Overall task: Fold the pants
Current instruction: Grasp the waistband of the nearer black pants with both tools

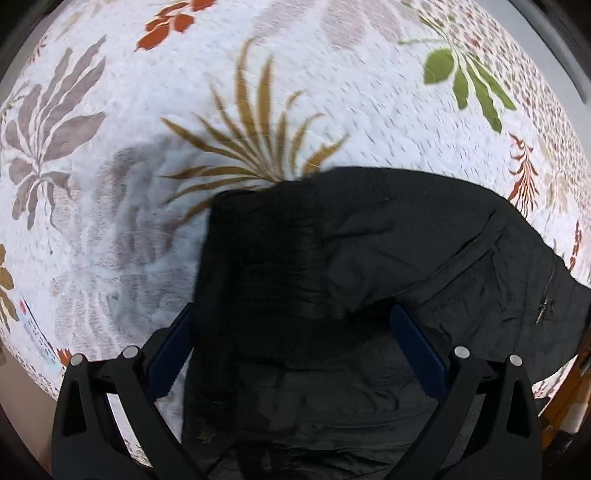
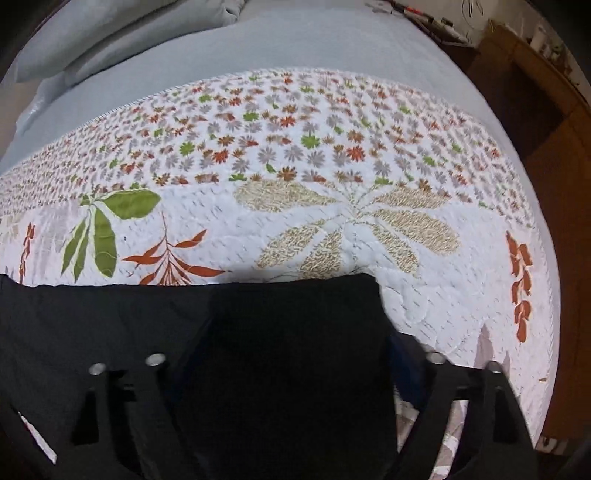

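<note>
The black pants (image 1: 369,258) lie on a white quilt with leaf prints (image 1: 258,92). In the left wrist view a folded layer with a ribbed waistband drapes between my left gripper's (image 1: 291,325) wide-apart blue fingers (image 1: 417,343), covering the gap; a zip pocket shows at the right. In the right wrist view the black pants (image 2: 280,350) cover the space between my right gripper's (image 2: 295,369) fingers, and the tips are hidden under the cloth. The jaws stand wide apart on both sides.
The quilt (image 2: 332,166) covers a bed with a grey sheet (image 2: 295,44) and grey pillows (image 2: 110,33) at the far side. Wooden furniture (image 2: 546,129) stands to the right of the bed.
</note>
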